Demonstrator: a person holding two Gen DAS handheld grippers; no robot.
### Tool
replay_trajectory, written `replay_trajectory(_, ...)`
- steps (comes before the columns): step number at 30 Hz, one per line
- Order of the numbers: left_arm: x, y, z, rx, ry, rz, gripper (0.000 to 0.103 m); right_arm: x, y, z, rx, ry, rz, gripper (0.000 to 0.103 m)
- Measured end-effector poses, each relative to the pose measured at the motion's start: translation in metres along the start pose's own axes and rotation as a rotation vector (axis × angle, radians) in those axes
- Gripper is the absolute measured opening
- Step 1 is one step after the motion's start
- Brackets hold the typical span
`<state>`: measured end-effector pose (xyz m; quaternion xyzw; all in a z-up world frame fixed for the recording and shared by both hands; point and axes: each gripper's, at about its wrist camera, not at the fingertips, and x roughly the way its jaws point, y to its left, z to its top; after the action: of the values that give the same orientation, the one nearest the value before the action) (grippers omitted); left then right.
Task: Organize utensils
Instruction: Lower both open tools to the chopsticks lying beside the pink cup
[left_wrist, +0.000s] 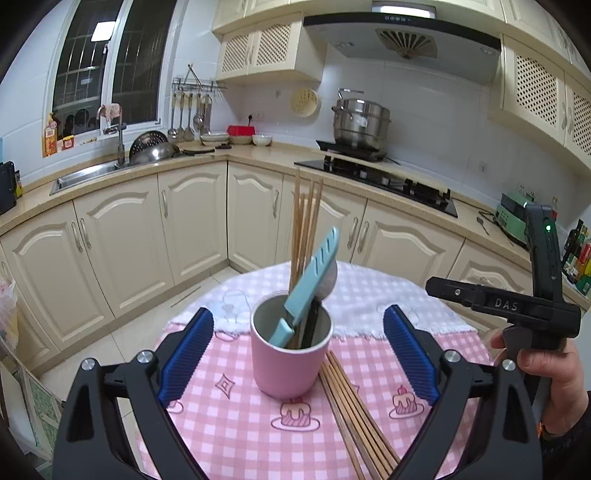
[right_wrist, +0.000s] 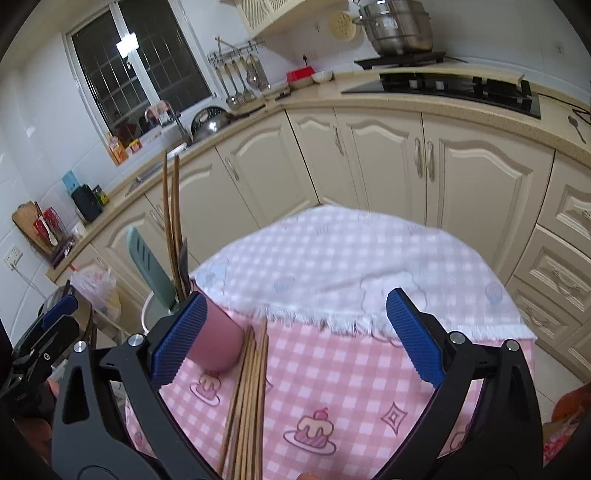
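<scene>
A pink cup (left_wrist: 286, 363) stands on the pink checked tablecloth (left_wrist: 229, 424). It holds a light blue sheathed knife (left_wrist: 312, 282), several wooden chopsticks (left_wrist: 304, 225) and a spoon (left_wrist: 330, 278). A bundle of loose chopsticks (left_wrist: 354, 413) lies on the cloth right of the cup. My left gripper (left_wrist: 298, 354) is open, its blue pads either side of the cup, not touching. My right gripper (right_wrist: 295, 339) is open and empty above the loose chopsticks (right_wrist: 247, 398); the cup (right_wrist: 218, 343) sits behind its left pad. The right gripper's body shows in the left wrist view (left_wrist: 517, 306).
A white towel (right_wrist: 351, 266) covers the table's far half. Cream kitchen cabinets (left_wrist: 184, 229), a sink (left_wrist: 88, 173) and a black hob (left_wrist: 388, 177) with a steel pot (left_wrist: 360, 122) run behind. The table edge drops to the floor at left.
</scene>
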<state>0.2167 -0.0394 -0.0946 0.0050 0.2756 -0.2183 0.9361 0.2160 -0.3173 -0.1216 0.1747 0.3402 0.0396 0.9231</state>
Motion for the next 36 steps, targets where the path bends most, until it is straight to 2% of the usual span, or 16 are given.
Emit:
replay_trajectory(14, 0.026, -0.012, -0.042, 0.047, 0.136, 0.021, 0.091, 0.018, 0.002, -0.029, -0.03, 0.127, -0.019, 0.096)
replay_trajectory(25, 0.062, -0.025, -0.082, 0.089, 0.291, 0.018, 0.091, 0.034, -0.001, -0.055, -0.079, 0.231, -0.048, 0.096)
replay_trajectory(36, 0.091, -0.027, -0.114, 0.106, 0.429, 0.059, 0.091, 0.043, -0.009, -0.068, -0.089, 0.283, -0.07, 0.096)
